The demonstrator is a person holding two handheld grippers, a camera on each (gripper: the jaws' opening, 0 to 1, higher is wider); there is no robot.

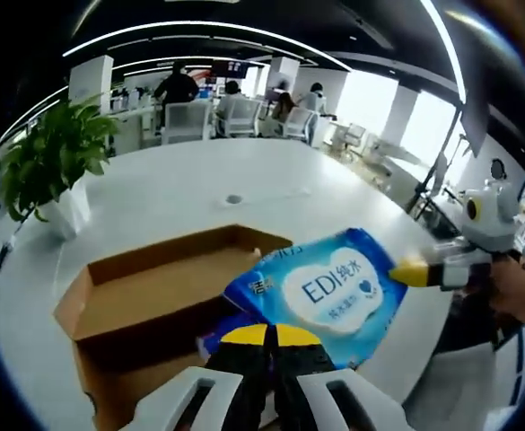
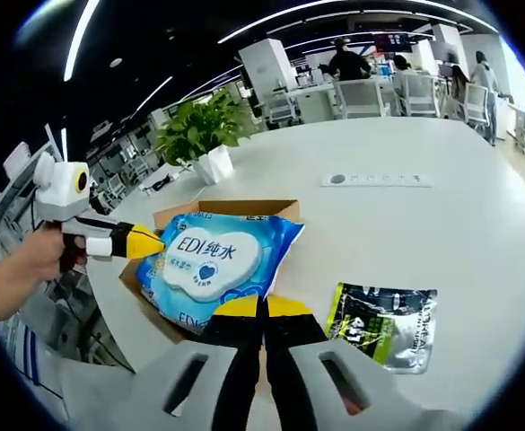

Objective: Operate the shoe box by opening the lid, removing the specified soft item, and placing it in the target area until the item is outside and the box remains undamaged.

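Observation:
A blue and white wet-wipes pack [image 1: 329, 292] [image 2: 213, 260] hangs over the open brown shoe box [image 1: 145, 296] [image 2: 231, 208] on the white table. My left gripper [image 1: 266, 334] is shut on the pack's near edge. In the right gripper view the left gripper [image 2: 141, 241] comes in from the left, held by a hand, its yellow tip at the pack's end. My right gripper [image 2: 262, 307] is shut on the pack's near edge too. In the left gripper view the right gripper [image 1: 415, 272] pinches the pack's right corner. Part of the box's inside is hidden by the pack.
A green and black pouch [image 2: 383, 325] lies flat on the table to the right of the box. A potted plant [image 1: 51, 166] [image 2: 199, 130] stands near the table's edge beyond the box. Several people [image 1: 177, 85] sit at desks far behind. The table edge [image 1: 424, 323] runs close.

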